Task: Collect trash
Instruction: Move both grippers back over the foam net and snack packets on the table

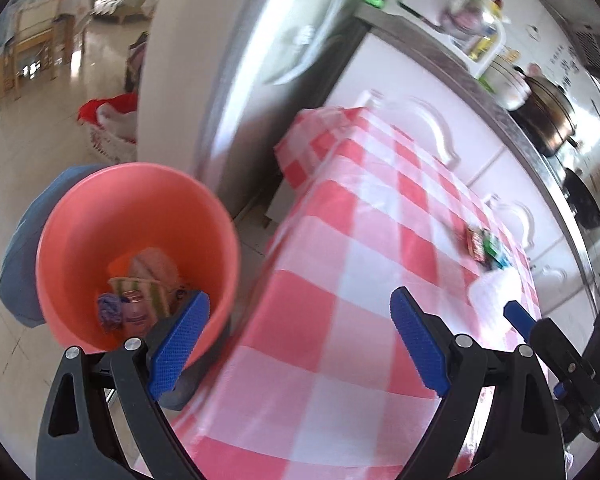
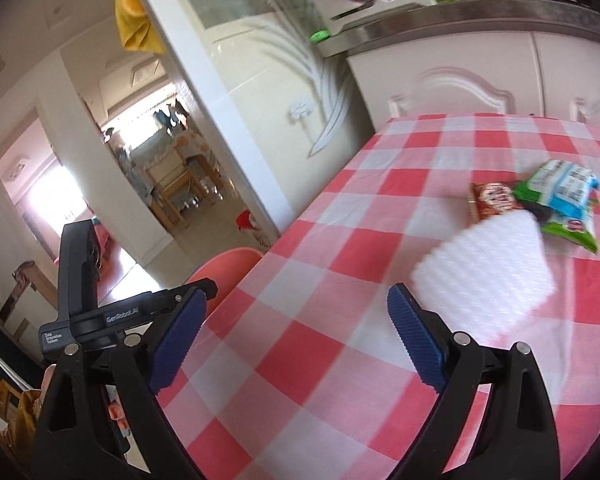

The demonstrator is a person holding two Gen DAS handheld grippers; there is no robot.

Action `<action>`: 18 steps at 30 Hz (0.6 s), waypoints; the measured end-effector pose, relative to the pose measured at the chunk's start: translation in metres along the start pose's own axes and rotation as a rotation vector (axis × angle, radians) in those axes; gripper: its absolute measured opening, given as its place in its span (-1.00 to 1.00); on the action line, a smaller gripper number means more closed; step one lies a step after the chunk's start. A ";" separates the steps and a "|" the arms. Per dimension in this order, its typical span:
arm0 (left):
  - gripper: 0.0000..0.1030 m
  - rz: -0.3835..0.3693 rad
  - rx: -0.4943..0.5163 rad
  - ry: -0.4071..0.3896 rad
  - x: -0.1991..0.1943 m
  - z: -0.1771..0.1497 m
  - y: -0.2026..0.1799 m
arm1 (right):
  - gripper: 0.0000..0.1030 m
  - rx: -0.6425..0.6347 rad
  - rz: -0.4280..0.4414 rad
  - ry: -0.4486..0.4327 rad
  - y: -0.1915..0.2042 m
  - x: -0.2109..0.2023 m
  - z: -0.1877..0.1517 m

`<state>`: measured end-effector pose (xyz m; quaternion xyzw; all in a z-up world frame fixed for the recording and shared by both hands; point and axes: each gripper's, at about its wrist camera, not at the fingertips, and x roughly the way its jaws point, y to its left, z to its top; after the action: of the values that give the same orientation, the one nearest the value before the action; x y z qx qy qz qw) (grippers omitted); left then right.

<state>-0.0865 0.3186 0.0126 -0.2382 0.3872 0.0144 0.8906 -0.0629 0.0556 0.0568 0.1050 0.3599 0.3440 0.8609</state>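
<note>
- On the left gripper (image 2: 198, 292), seen at the lower left of the right wrist view, white lettering reads "GenRobot.AI".
- A smaller white label nearer its handle is too small to read surely.
- Print on the snack wrappers (image 2: 556, 196) is blurred.

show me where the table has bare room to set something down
Bare checked cloth runs from the near edge to the white foam piece. Crowded beyond it: the red packet and green-blue wrapper lie bunched against the foam.
</note>
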 end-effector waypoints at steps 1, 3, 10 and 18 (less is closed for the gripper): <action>0.77 -0.006 0.015 -0.001 0.000 -0.001 -0.007 | 0.79 0.007 -0.002 -0.012 -0.005 -0.005 0.000; 0.77 -0.015 0.038 0.001 0.000 -0.001 -0.018 | 0.79 0.019 0.000 -0.033 -0.012 -0.014 0.000; 0.77 -0.032 0.101 0.009 0.001 -0.008 -0.055 | 0.79 0.074 -0.007 -0.083 -0.036 -0.037 0.000; 0.77 -0.044 0.177 0.021 0.001 -0.017 -0.090 | 0.79 0.113 -0.025 -0.137 -0.057 -0.065 0.002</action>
<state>-0.0787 0.2310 0.0396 -0.1672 0.3909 -0.0421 0.9041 -0.0647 -0.0294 0.0694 0.1724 0.3202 0.3045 0.8804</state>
